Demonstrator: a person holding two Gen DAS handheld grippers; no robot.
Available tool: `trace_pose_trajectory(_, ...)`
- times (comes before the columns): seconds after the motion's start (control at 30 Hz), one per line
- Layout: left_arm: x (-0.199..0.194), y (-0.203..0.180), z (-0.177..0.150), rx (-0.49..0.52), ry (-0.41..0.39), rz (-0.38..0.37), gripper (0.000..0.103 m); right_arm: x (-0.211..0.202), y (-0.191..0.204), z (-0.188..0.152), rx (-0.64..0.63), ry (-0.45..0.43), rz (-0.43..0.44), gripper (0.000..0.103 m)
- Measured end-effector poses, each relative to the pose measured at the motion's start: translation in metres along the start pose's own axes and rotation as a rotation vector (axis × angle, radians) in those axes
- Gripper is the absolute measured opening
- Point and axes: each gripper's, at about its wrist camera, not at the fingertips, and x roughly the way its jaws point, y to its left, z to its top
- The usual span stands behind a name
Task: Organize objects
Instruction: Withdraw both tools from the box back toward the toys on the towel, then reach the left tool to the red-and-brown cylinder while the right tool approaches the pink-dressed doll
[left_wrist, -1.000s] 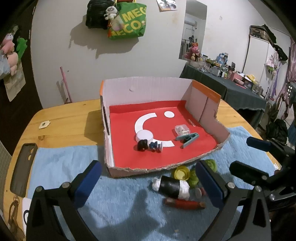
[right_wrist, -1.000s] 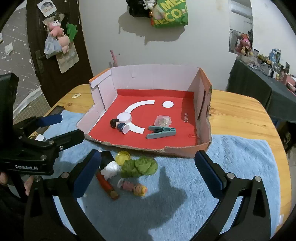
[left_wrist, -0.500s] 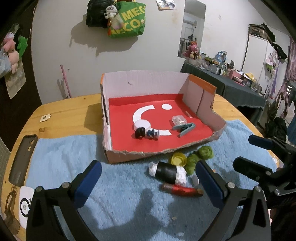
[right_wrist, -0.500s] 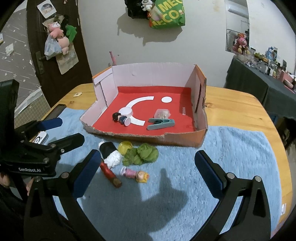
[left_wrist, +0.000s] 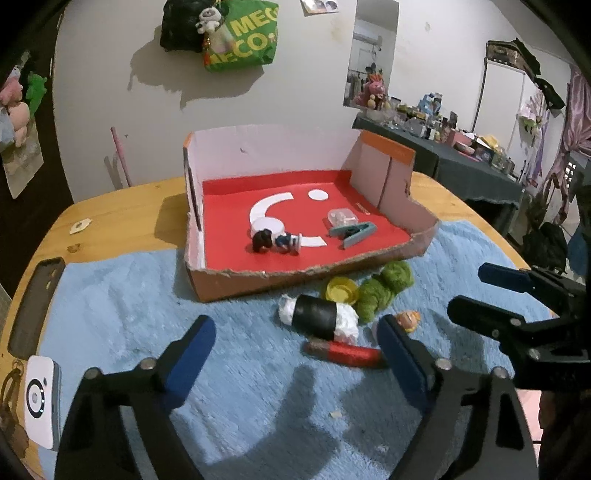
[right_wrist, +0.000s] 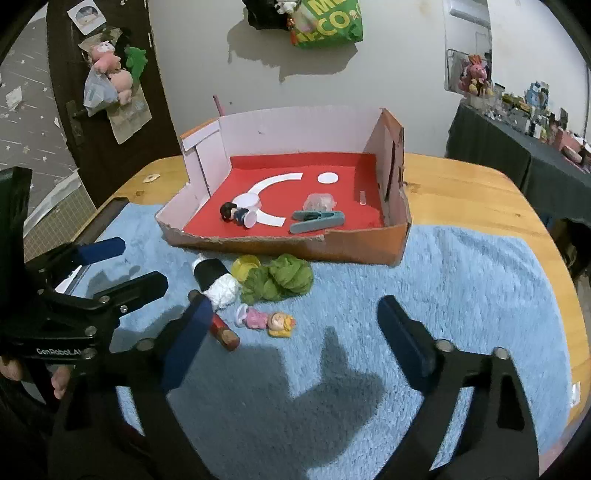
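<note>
A cardboard box with a red floor (left_wrist: 421, 236) (right_wrist: 365, 251) stands on a blue towel (left_wrist: 129, 306) (right_wrist: 461, 295). Inside lie a small dark-haired figure (left_wrist: 275, 240) (right_wrist: 236, 214), a white cap (right_wrist: 248, 201), a teal clothespin (left_wrist: 352, 232) (right_wrist: 317, 221) and a clear plastic piece (left_wrist: 341, 216) (right_wrist: 319, 201). In front of the box lie a black-and-white roll (left_wrist: 319, 314) (right_wrist: 216, 280), a yellow cap (left_wrist: 340, 290) (right_wrist: 246, 267), green yarn (left_wrist: 384, 288) (right_wrist: 280, 278), a red cylinder (left_wrist: 343, 352) (right_wrist: 225, 332) and a pink doll (right_wrist: 266, 321). My left gripper (left_wrist: 295, 356) and right gripper (right_wrist: 295, 338) are open and empty, above the towel.
A phone (left_wrist: 35, 299) and a white device (left_wrist: 40, 398) lie at the towel's left edge. The wooden table (left_wrist: 122, 218) extends behind the box. A cluttered dark table (left_wrist: 461, 155) stands at the far right. A door with hanging toys (right_wrist: 110, 81) is at the left.
Both grippers have drawn back from the box and risen a little, so the box and loose items look farther away. Nothing was grasped or moved.
</note>
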Motion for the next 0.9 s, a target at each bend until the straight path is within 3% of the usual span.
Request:
trace_pose_trajectory(0.27, 0.011, -0.006, -0.010, 0.013, 0.039, -0.020, 0.074, 0.012, 0.000, -0.009, -0.001, 0.044, 0.005, 0.060)
trace_pose_trajectory(0.47, 0.019, -0.011, -0.016, 0.023, 0.064, -0.040, 0.068, 0.024, -0.002, -0.014, 0.009, 0.073, 0.015, 0.056)
trace_pose_trajectory(0.9, 0.028, -0.032, -0.024, 0.067, 0.096, -0.104, 0.068, 0.032, -0.018, -0.015, 0.053, 0.092, 0.012, 0.056)
